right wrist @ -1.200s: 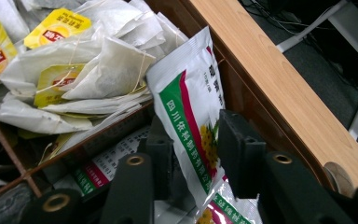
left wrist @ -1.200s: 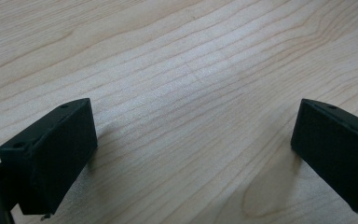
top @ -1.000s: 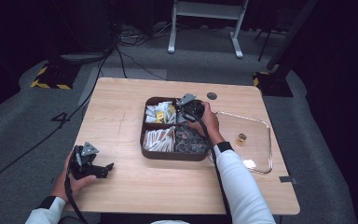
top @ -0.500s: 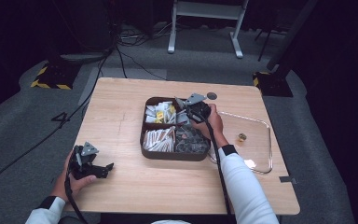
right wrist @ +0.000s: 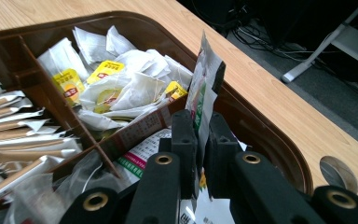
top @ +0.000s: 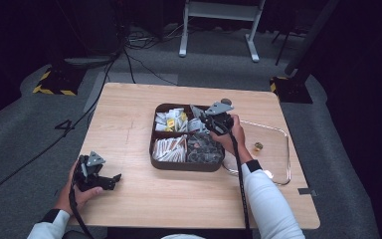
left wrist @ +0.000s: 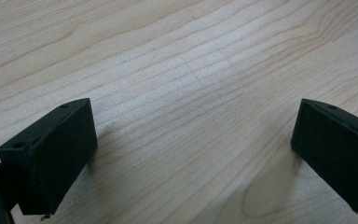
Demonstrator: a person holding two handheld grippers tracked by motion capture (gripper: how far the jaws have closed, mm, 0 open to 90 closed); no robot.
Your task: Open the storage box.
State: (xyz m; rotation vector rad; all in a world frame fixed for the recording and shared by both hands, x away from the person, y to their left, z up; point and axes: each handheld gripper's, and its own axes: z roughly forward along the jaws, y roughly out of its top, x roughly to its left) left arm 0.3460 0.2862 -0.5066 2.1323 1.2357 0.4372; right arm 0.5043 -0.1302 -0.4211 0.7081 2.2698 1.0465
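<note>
A brown four-compartment tray [top: 186, 167] sits mid-table. My right gripper [top: 196, 110] hovers over its back right compartment, shut on a small white sachet with green and red print [right wrist: 204, 74]. The sachet stands upright between the pads [right wrist: 184, 135], clear of the pile of similar sachets [right wrist: 144, 154] below. Yellow-tagged tea bags [right wrist: 121, 88] fill the back left compartment [top: 171, 119]. My left gripper [top: 112, 179] rests near the table's front left corner. Its jaws are open over bare wood [left wrist: 191, 154], with nothing between them.
Paper sticks [top: 169, 147] and dark packets [top: 204, 148] fill the tray's front compartments. A clear glass dish [top: 278, 172] lies right of the tray with a small gold object [top: 258, 146] in it. A round hole [top: 226, 101] sits near the table's far edge.
My right gripper has moved right and slightly up over the tray, carrying the sachet with it. The left gripper has stayed where it was.
</note>
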